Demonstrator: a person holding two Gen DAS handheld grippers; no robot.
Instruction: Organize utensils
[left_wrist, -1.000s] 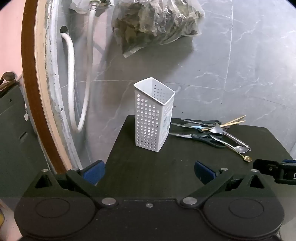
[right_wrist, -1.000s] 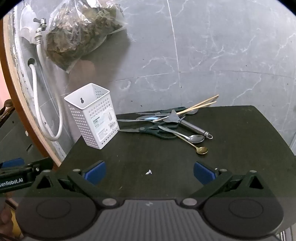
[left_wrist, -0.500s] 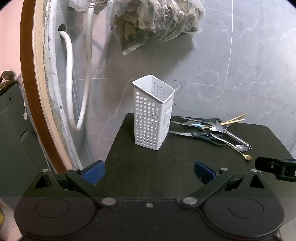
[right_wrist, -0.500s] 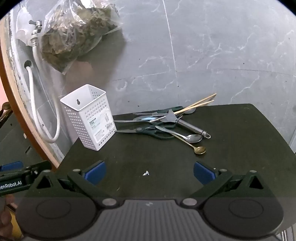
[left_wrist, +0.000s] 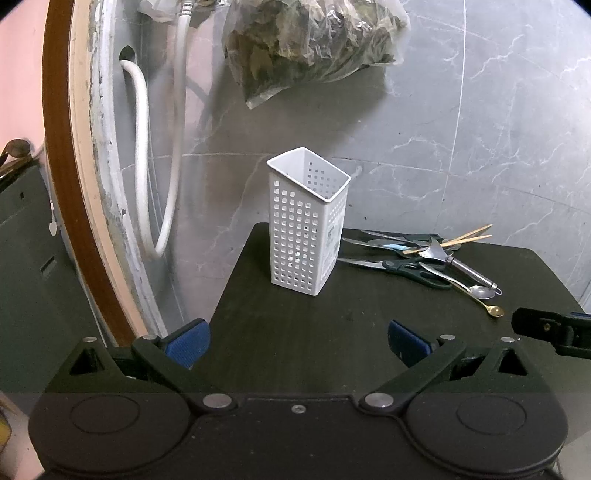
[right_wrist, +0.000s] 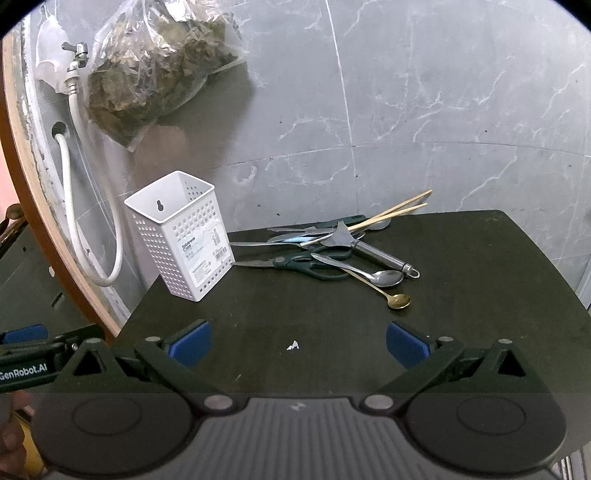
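Pre-grasp stage: left claw (left_wrist: 298, 338) and right claw (right_wrist: 298, 341) both spread wide, empty, hovering over counter (right_wrist: 480, 295) near edge. Utensils (right_wrist: 332, 254) piled by far edge, touching nothing but each other; white caddy (right_wrist: 183, 232) upright at far-left corner, empty. Next: right claw to the gold spoon (right_wrist: 398, 301), pinch handle, drop into caddy.

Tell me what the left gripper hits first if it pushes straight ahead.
Probably the white utensil holder: it stands upright almost centred ahead of the open left gripper, with only bare table between. Depth is uncertain.

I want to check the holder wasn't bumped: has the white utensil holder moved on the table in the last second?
No. The white utensil holder stands at the same spot by the table's back left corner, same gap to the scissors; only the cameras shifted slightly.
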